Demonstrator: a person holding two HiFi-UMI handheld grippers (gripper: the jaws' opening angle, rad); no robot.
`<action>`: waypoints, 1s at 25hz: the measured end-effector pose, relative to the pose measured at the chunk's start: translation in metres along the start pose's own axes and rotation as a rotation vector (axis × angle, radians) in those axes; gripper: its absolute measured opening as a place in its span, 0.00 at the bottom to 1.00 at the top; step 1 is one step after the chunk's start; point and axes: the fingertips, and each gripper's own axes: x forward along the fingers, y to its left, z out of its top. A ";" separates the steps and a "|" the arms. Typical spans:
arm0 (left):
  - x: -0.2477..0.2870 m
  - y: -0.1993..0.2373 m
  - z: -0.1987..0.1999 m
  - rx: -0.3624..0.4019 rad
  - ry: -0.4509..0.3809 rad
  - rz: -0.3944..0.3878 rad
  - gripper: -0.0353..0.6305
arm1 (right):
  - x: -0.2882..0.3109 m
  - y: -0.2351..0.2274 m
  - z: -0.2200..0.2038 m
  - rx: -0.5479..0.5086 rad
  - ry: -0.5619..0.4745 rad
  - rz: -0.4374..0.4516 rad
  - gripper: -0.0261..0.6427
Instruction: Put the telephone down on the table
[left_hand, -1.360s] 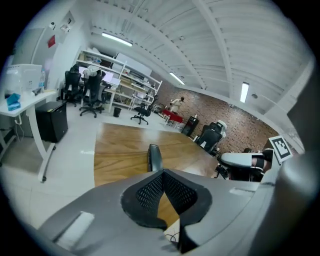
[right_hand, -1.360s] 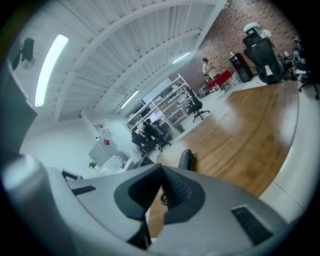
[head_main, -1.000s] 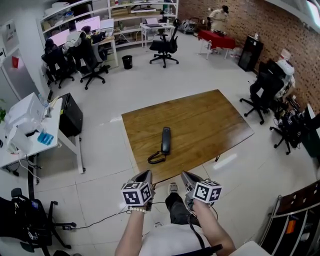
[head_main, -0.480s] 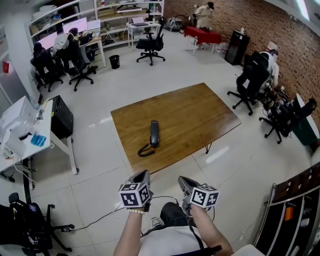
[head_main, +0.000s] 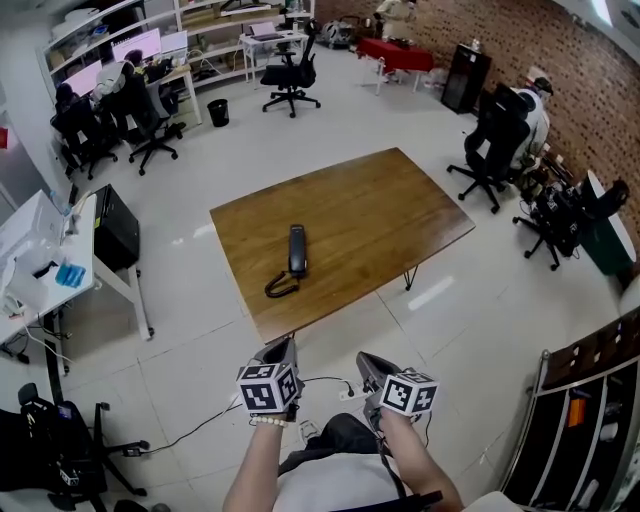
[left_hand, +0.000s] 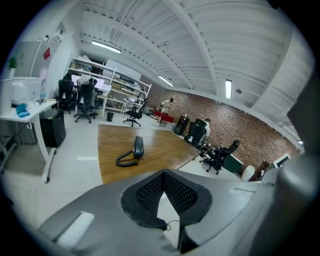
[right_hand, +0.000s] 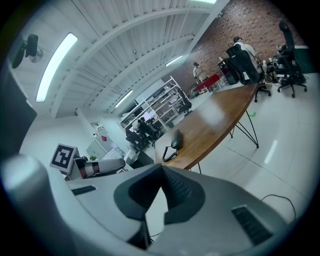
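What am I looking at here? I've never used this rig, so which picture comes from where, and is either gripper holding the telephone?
There is no robot arm: a person holds a two-jaw gripper in each hand. The head view comes from a camera on the person's head, looking steeply down. The left gripper and right gripper show at its bottom, each with a marker cube that is part of it. The other two pictures come from cameras riding on each gripper, looking along its jaws. In both, the jaws are together with nothing between them, so neither gripper holds anything. The black telephone, a handset with a coiled cord, already lies on the wooden table, out ahead of both grippers and apart from them.
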 end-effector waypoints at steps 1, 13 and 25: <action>-0.001 -0.001 -0.002 0.000 0.002 0.002 0.06 | -0.001 0.002 0.001 -0.006 -0.001 0.005 0.05; -0.018 -0.006 -0.021 0.013 0.008 0.039 0.06 | -0.010 0.014 -0.010 -0.052 0.010 0.039 0.05; -0.064 -0.019 -0.070 -0.031 0.007 0.064 0.06 | -0.046 0.043 -0.038 -0.144 0.036 0.081 0.05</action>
